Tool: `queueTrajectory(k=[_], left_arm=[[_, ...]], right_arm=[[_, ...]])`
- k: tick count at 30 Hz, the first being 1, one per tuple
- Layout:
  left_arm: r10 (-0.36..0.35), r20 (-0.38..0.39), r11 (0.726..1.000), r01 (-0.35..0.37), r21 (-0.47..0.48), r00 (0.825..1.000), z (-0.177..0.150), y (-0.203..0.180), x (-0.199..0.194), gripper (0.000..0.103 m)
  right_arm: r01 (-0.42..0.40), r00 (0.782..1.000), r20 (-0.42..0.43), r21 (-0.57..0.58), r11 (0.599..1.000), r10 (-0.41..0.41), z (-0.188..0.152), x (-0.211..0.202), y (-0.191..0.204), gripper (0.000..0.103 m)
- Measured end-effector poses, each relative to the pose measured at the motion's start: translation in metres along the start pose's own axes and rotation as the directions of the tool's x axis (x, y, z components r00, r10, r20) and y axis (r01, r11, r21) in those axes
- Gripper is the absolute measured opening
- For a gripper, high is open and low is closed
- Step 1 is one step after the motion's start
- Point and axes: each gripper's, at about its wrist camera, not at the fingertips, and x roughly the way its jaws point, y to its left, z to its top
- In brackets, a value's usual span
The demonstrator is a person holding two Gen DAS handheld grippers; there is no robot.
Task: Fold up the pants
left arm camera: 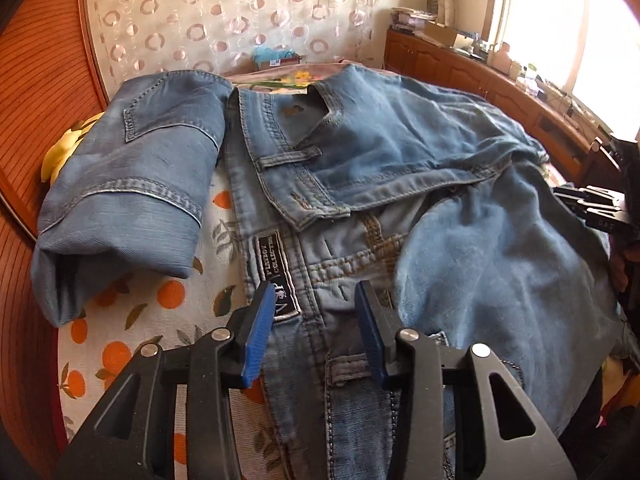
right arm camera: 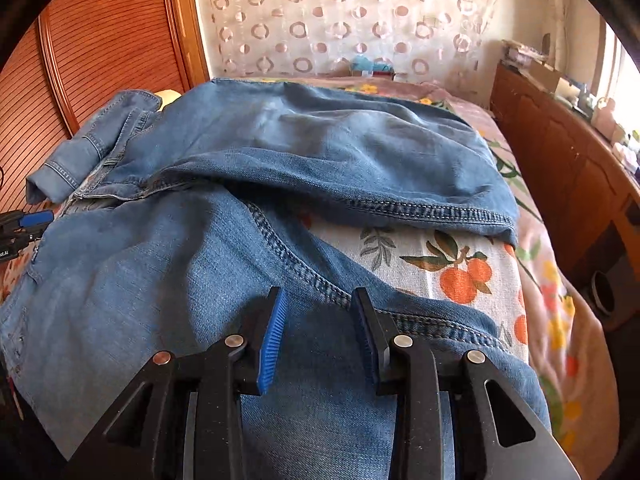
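Note:
A pair of blue jeans [left arm camera: 400, 152] lies rumpled across a bed, waistband and black label [left arm camera: 276, 276] towards my left gripper [left arm camera: 316, 292]. That gripper hovers over the waistband with its blue pads [left arm camera: 256, 332] apart and nothing pinched. In the right wrist view the legs of the jeans [right arm camera: 180, 280] are partly doubled over, with a hem [right arm camera: 420, 210] lying across the top. My right gripper [right arm camera: 320, 296] stands open over a seam of the lower leg. Each gripper shows at the edge of the other's view: the right gripper [left arm camera: 588, 208] and the left gripper [right arm camera: 28, 220].
A second, folded denim bundle [left arm camera: 132, 184] lies at the left on the orange-print sheet [left arm camera: 160, 300]. A ribbed wooden panel [left arm camera: 36, 80] bounds the left side. A wooden cabinet [right arm camera: 560, 168] with clutter runs along the right, under a bright window [left arm camera: 560, 20]. A patterned curtain [right arm camera: 340, 20] hangs behind.

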Motion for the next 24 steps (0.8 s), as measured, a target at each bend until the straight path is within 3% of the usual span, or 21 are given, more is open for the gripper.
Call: queueTrajectory(k=[7,18,24], left_arm=[[0.038,0.000,0.998,-0.037,0.050,0.999,-0.007,-0.017,-0.013,0.042],[0.056,-0.013,0.998,-0.056,0.010,0.998,-0.035,-0.027,-0.027,0.042],[0.005,-0.017,0.998,-0.006,-0.055,1.000,-0.050,-0.024,-0.037,0.042]], right_arm=[[0.041,0.998,0.045,-0.029,0.999,-0.040,-0.015,-0.006,0.014,0.036],[0.034,0.998,0.055,-0.019,0.999,-0.033,-0.020,-0.011,0.014,0.036],[0.034,0.998,0.059,-0.010,0.999,-0.033,-0.019,-0.013,0.011,0.036]])
